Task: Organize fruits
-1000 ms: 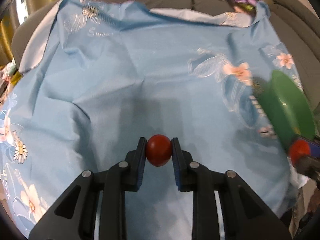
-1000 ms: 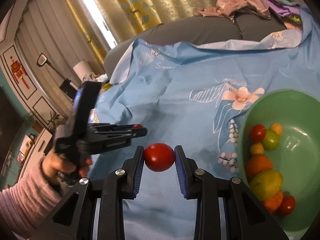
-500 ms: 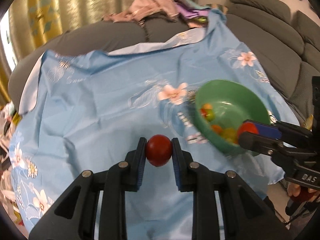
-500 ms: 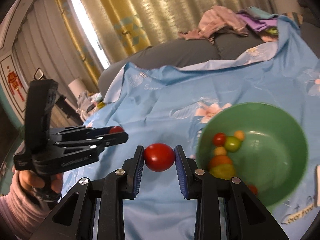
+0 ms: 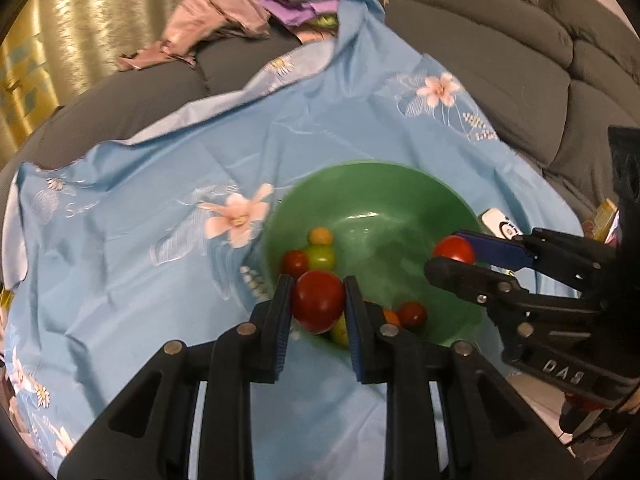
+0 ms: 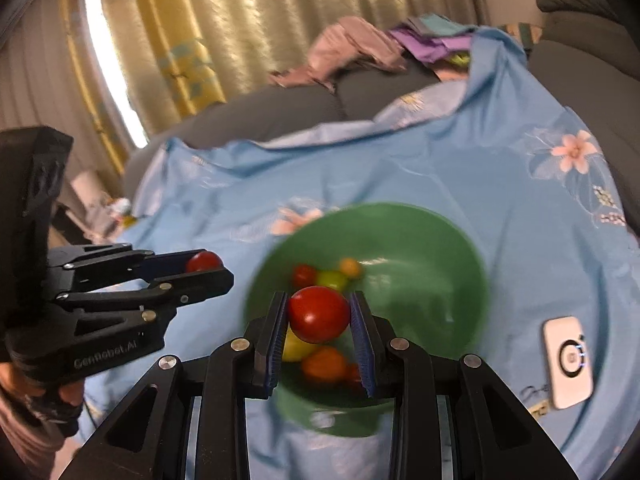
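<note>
We see the left tongs [image 5: 318, 300] clamped on a smooth, glossy red tomato [image 5: 319, 300], round and slightly flattened, pressed between ribbed blue pads on black plastic fingers. It has no clear long axis; we cannot tell which way its stem end faces. In the left wrist view it hangs over the near rim of a green bowl [image 5: 400, 184].

The right tongs [image 6: 319, 314] are clamped on a second red tomato [image 6: 319, 313], equally glossy and a little wider than tall, its broad axis running pad to pad. It sits over the near part of the same bowl [image 6: 460, 248], whose wall is smooth and shiny with a round rim.

Inside the bowl we note small rounded fruits [image 5: 316, 252]: red, green, yellow and orange, lying together toward its left and near side; those in the right wrist view are blurred.

The bowl rests on a light blue cloth [image 5: 140, 220] with pink flower print, thin and creased, draped over a grey sofa [image 5: 500, 60] with padded cushions. A white rounded-rectangle device [image 6: 568, 362] lies flat on the cloth just right of the bowl. Crumpled pink and purple garments [image 5: 224, 20] lie at the cloth's far edge, before ribbed gold curtains [image 6: 224, 32].
</note>
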{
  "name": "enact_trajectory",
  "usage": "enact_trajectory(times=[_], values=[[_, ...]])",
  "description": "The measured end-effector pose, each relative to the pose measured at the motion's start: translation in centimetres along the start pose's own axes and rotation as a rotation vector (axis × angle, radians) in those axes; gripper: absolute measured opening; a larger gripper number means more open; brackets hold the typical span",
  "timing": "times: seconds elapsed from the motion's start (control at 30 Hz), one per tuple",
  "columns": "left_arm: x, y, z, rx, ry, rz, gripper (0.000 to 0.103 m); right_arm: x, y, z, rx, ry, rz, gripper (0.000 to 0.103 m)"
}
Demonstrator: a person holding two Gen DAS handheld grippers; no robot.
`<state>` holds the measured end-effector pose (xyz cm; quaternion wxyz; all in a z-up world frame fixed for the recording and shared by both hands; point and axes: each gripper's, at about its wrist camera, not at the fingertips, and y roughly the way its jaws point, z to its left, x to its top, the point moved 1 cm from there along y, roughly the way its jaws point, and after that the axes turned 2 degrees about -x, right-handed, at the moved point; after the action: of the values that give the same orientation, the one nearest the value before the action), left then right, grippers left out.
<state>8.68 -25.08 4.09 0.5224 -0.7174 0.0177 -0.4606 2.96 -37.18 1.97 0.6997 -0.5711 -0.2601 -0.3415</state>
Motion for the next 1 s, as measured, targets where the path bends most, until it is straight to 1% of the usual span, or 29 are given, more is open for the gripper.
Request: enact_trajectory(times=[0.1, 0.13, 0.17, 0.2, 0.23, 0.3, 0.33, 0.4, 0.43, 0.5, 0.53, 0.57, 0.7, 0.83, 1.0], values=[[0.7, 2.1, -0.9, 0.009, 0.008, 0.047, 0.026, 0.1, 1.4, -0.7, -0.046, -0.020, 0.061, 0.033], [0.8, 2.3, -1.1, 0.014, 0.012, 0.055, 0.028, 0.1, 1.6, -0.9, -0.057, -0.024, 0.070, 0.033], [0.9, 2.4, -1.2, 0.023, 0.015, 0.056, 0.036, 0.1, 1.8, -1.1, -0.072, -0.035, 0.086, 0.033], [1.0, 2.4, -1.3, 0.031, 0.014, 0.057, 0.045, 0.2, 1.9, -1.2, -0.095, -0.042, 0.093, 0.033], [1.2, 2.3, -1.4, 0.043, 0.016, 0.056, 0.047, 0.3, 1.9, -1.3, -0.098, -0.046, 0.094, 0.033], [1.4, 1.9, -1.3, 0.064, 0.017, 0.045, 0.059, 0.5, 1.2, -1.7, -0.107, -0.051, 0.089, 0.033], [1.6, 1.5, -1.2, 0.074, 0.014, 0.043, 0.063, 0.6, 1.0, -1.7, -0.113, -0.054, 0.086, 0.033], [1.8, 0.8, -1.0, 0.093, 0.011, 0.037, 0.079, 1.0, 0.1, -1.9, -0.130, -0.059, 0.081, 0.033], [2.0, 0.4, -0.9, 0.103, 0.014, 0.034, 0.083, 1.2, -0.1, -1.8, -0.131, -0.058, 0.082, 0.033], [2.2, -0.3, -1.0, 0.115, 0.014, 0.035, 0.094, 1.7, -1.0, -2.0, -0.132, -0.057, 0.092, 0.036], [2.3, -0.8, -1.1, 0.119, 0.011, 0.031, 0.097, 2.0, -1.3, -2.0, -0.135, -0.058, 0.096, 0.038], [2.5, -1.2, -1.2, 0.120, 0.008, 0.035, 0.102, 2.2, -1.5, -2.0, -0.139, -0.060, 0.100, 0.038], [3.0, -2.4, -1.5, 0.132, -0.008, 0.050, 0.102, 3.3, -3.0, -1.8, -0.143, -0.084, 0.129, 0.041], [3.5, -3.2, -1.7, 0.087, -0.042, 0.064, 0.102, 4.2, -4.1, -1.7, -0.139, -0.090, 0.140, 0.041], [4.3, -4.2, -1.7, 0.083, -0.078, 0.057, 0.102, 4.8, -5.4, -1.4, -0.139, -0.120, 0.132, 0.042]])
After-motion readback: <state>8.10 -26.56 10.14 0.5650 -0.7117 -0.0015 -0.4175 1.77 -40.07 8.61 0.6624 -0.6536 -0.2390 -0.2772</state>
